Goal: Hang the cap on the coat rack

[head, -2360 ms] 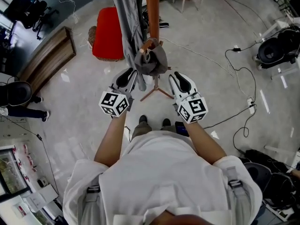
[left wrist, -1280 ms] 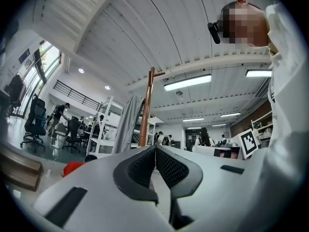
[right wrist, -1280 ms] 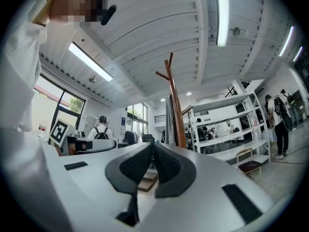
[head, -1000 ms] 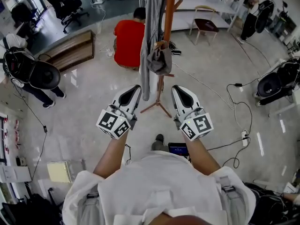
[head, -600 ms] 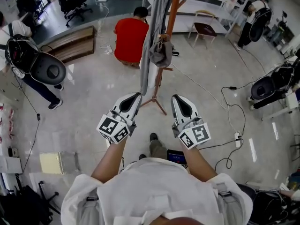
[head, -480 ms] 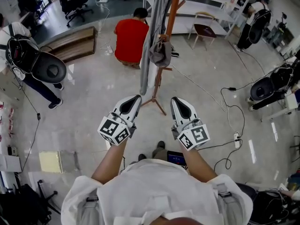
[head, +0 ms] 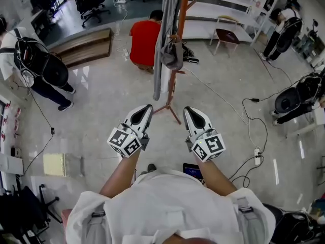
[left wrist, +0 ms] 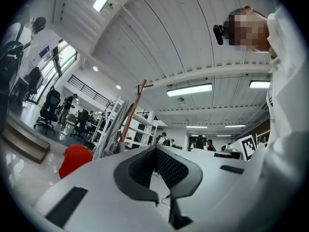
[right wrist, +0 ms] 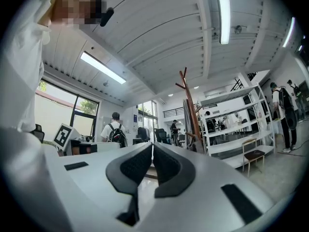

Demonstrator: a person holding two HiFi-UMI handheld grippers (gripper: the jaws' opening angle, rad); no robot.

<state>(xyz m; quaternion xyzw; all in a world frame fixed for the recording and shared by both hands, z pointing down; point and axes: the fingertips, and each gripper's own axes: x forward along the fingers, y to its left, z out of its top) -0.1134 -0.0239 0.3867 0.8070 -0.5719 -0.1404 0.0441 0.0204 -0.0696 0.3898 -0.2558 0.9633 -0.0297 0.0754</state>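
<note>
You're holding L tongs point(head: 146, 109) and R tongs point(head: 187, 111) pressed together, both empty, well apart from coat rack point(head: 179, 19) w/ grey cap point(head: 172, 55) hanging on it.

Red-shirted person point(head: 144, 42), wooden bench point(head: 84, 47), chair point(head: 226, 36)

Glossy grey floor point(head: 101, 116), white shelving point(head: 223, 6), wood bench point(head: 84, 47), ceiling strip lights point(right wrist: 223, 13).

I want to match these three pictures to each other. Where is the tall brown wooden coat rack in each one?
Head view: the tall brown wooden coat rack stands at top centre, with clothes hanging on it.
Left gripper view: left of centre, leaning right.
Right gripper view: right of centre, nearly upright.
Shared landmark: the white shelving unit behind it.
</note>
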